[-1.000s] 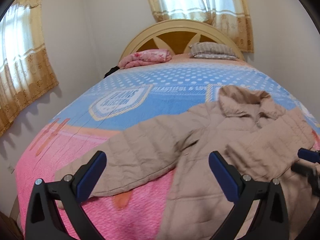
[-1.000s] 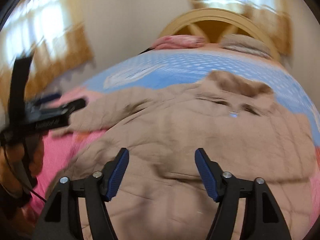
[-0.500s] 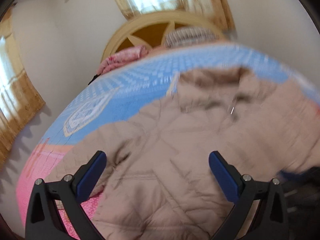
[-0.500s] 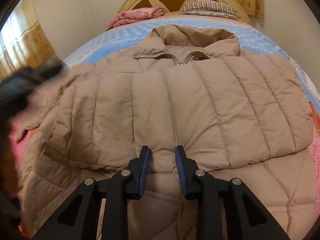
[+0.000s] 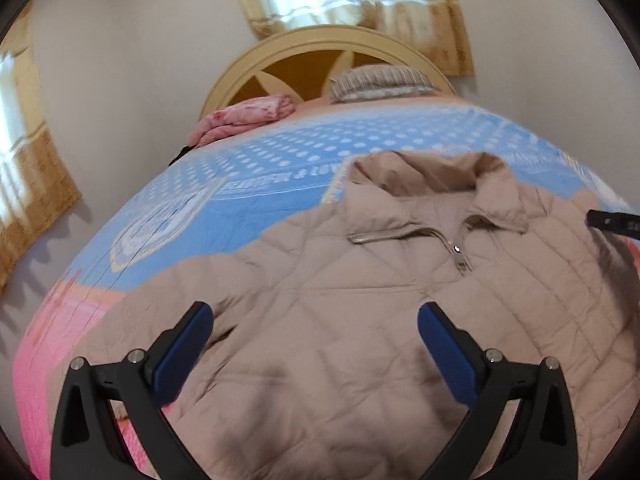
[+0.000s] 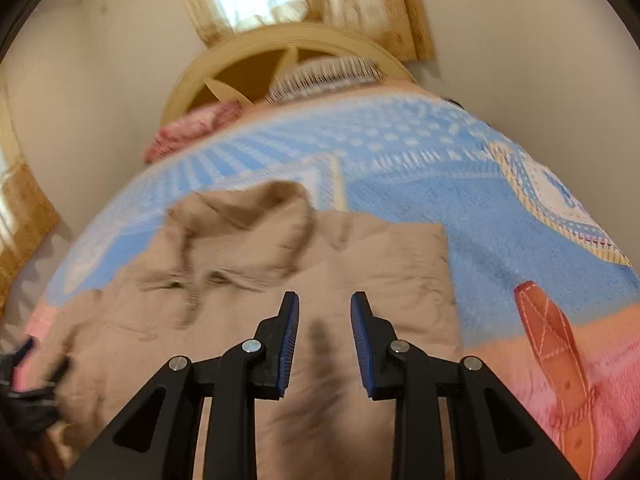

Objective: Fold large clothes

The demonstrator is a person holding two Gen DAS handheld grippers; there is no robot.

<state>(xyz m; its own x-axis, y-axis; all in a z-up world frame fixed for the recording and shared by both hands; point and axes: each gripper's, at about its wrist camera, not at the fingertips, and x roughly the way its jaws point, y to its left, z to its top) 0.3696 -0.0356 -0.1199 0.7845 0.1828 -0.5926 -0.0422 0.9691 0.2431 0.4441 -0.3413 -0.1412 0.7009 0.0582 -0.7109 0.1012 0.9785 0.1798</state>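
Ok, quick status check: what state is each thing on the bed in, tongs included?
Jacket: spread flat on the bed, front up, collar toward the headboard, zipper closed to the neck.
Left tongs: wide open above the jacket, holding nothing.
Right tongs: narrowed, gap showing, nothing between them.
Bedspread: laid flat.
Pink blanket: folded by the headboard.
Striped pillow: lying against the headboard.

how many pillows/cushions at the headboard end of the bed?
2. A pink floral pillow lies at the left, in front of the headboard. A grey striped pillow lies to its right, near the middle. More could be hidden behind the bed's rise.
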